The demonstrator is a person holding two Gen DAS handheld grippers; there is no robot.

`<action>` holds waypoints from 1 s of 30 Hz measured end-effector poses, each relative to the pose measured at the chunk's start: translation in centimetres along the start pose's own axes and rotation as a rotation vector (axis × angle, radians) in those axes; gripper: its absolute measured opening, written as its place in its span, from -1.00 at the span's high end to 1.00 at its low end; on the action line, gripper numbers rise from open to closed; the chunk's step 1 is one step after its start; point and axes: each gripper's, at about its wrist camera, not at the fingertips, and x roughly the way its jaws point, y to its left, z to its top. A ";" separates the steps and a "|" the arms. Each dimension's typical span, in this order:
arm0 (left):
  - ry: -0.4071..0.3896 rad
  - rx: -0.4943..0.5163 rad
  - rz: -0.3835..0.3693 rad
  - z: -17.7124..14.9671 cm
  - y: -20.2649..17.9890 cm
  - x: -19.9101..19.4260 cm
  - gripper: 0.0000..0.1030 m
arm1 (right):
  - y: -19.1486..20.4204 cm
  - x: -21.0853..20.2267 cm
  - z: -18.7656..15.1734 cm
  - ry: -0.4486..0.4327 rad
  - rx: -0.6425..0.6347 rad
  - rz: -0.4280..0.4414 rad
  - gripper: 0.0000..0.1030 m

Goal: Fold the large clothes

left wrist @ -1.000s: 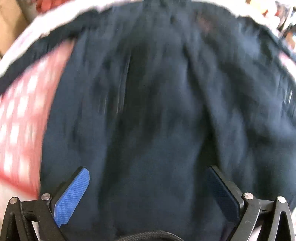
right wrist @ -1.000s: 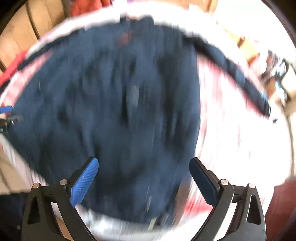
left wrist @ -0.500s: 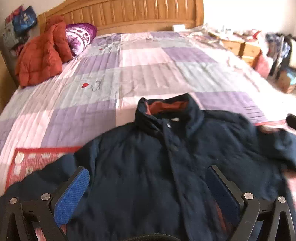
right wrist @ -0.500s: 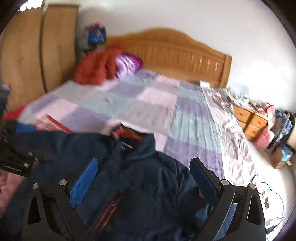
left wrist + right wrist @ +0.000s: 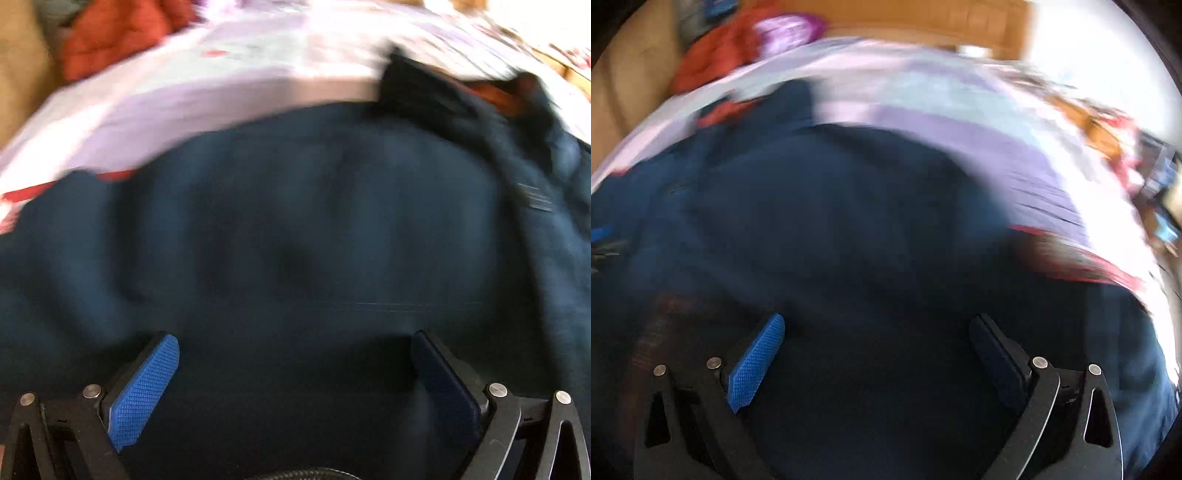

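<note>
L wrist view: navy jacket [image 5: 295, 229] lies spread on the quilted bed [image 5: 221, 85], prob. laid flat for folding; left gripper [image 5: 295, 365] angled down over it, fingers wide apart, nothing held. R wrist view: right gripper [image 5: 877, 347] likewise tilted over the jacket's body, fingers apart, empty; frames blurred.

A navy-blue jacket [image 5: 295, 229] with a rust-orange collar lining [image 5: 495, 94] lies on a bedspread [image 5: 960, 110] of lilac, pale green and white blocks. An orange-red quilted garment [image 5: 110, 33] and a purple pillow [image 5: 790, 27] sit beside a honey-brown wooden headboard [image 5: 942, 18]. Bright blue textured pads [image 5: 144, 391] line black gripper frames.
</note>
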 end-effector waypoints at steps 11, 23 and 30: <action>0.034 -0.054 0.158 -1.7 2.7 -1.5 -0.99 | 1.4 -2.4 -2.4 0.008 0.002 -0.106 -0.97; 0.175 -0.051 0.010 -16.1 2.6 -12.8 -0.99 | 4.6 -12.4 -16.6 0.127 -0.124 0.005 -1.00; 0.246 0.058 0.130 -23.5 5.0 -17.9 -1.00 | -1.1 -16.2 -23.3 0.244 0.106 0.027 -1.00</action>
